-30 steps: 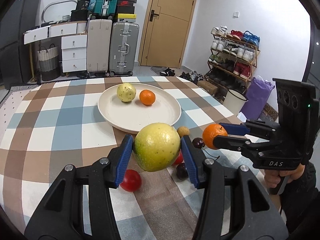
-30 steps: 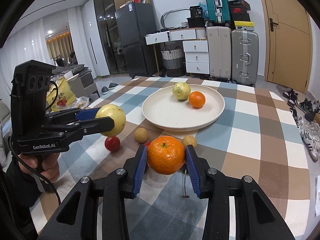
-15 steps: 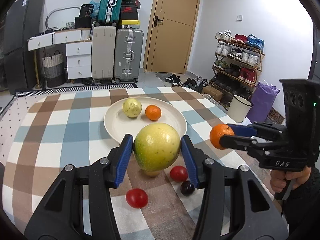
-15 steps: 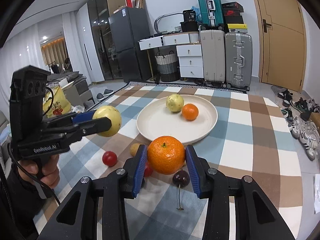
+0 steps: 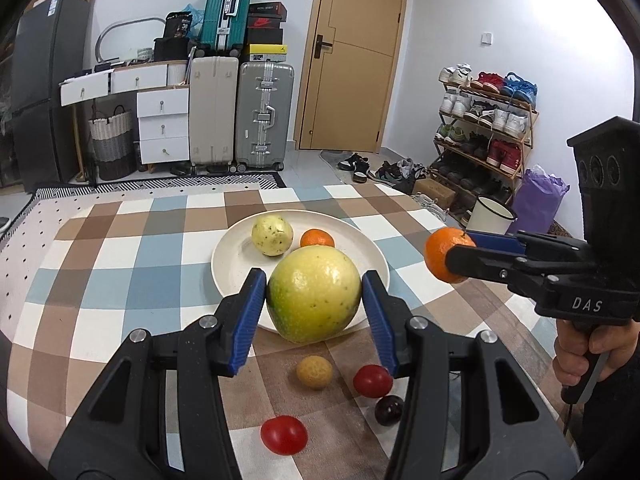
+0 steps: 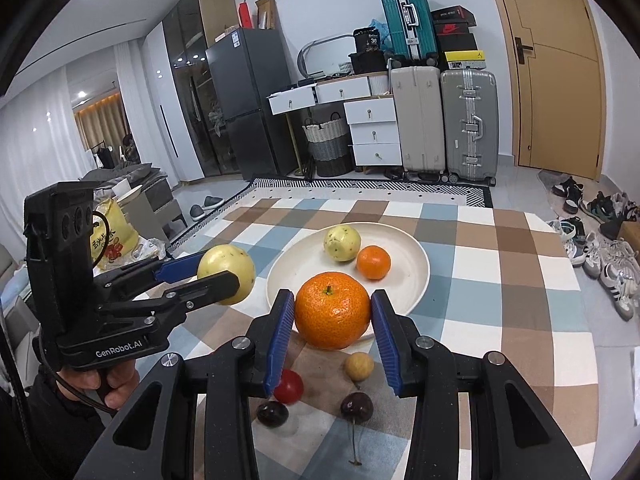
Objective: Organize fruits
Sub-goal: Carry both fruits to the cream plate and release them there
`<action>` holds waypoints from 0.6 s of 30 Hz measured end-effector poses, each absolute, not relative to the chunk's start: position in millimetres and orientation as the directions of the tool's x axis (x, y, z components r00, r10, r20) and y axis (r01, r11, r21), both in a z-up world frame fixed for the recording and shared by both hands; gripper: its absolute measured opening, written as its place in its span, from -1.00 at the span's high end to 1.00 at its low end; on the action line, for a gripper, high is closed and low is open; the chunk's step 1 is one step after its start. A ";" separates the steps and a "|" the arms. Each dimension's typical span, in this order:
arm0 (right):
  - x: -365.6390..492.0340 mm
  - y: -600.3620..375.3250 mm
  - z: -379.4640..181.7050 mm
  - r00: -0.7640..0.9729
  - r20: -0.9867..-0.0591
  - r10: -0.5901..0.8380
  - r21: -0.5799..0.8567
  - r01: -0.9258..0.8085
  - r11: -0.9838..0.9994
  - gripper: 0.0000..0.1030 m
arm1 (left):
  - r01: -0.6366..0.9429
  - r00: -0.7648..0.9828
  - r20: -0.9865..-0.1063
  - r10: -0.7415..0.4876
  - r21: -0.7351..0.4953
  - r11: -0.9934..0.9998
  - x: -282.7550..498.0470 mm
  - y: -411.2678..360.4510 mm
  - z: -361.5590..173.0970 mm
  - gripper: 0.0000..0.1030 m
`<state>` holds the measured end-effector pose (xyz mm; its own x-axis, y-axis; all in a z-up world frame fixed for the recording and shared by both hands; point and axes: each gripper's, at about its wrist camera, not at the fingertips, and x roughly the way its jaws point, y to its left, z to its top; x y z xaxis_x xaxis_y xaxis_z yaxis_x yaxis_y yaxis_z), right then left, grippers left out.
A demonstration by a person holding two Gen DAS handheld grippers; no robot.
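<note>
The left gripper was clamped on a large yellow-green fruit, its blue pads pressed to both sides, at the centre of the left wrist view and raised in front of the near rim of the cream plate. The right gripper was clamped the same way on a big orange, at the centre of the right wrist view, also raised before the plate's near edge.

On the plate, in the upper middle of both views, lay a small pale yellow fruit and a small orange, just beside each other.

Low in the left wrist view, on the checked tablecloth below the held fruit, lay a tan round fruit, a red tomato, another red tomato nearer the bottom edge, and a dark cherry partly behind the right finger. The right wrist view showed a second dark cherry at lower centre.

At the right edge of the left wrist view the other gripper, marked DAS, appeared with its orange, a hand on its grip
</note>
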<state>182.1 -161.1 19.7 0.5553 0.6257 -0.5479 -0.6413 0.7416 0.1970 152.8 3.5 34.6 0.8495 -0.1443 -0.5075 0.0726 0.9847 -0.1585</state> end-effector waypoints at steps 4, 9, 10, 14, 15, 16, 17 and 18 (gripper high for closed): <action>192.5 -158.0 16.4 0.555 -0.555 0.620 0.213 -0.625 0.751 0.23 | 0.058 0.844 -0.520 -0.129 -0.150 0.987 166.5 7.3 28.2 0.09; 202.8 -153.4 9.4 0.563 -0.564 0.605 0.225 -0.600 0.768 0.22 | 0.051 0.836 -0.533 -0.127 -0.156 0.986 180.1 11.4 21.1 0.09; 204.7 -152.7 7.7 0.562 -0.566 0.603 0.230 -0.595 0.770 0.22 | 0.048 0.835 -0.536 -0.123 -0.153 0.987 182.9 11.8 20.0 0.09; 214.7 -148.7 0.2 0.561 -0.576 0.595 0.238 -0.581 0.778 0.22 | 0.034 0.837 -0.538 -0.105 -0.140 0.990 195.8 15.7 15.4 0.09; 216.0 -148.3 -1.0 0.561 -0.576 0.594 0.240 -0.579 0.779 0.22 | 0.030 0.837 -0.537 -0.101 -0.140 0.990 198.3 16.9 13.9 0.09; 217.8 -147.7 -2.7 0.559 -0.577 0.596 0.245 -0.577 0.779 0.22 | 0.026 0.838 -0.537 -0.097 -0.139 0.990 200.2 17.4 12.9 0.09; 219.7 -146.9 -4.4 0.555 -0.580 0.596 0.250 -0.576 0.779 0.22 | 0.024 0.837 -0.539 -0.094 -0.136 0.990 201.7 17.5 12.0 0.09; 221.4 -146.0 -6.4 0.552 -0.582 0.597 0.254 -0.573 0.779 0.22 | 0.022 0.837 -0.540 -0.091 -0.134 0.991 203.7 17.9 10.4 0.09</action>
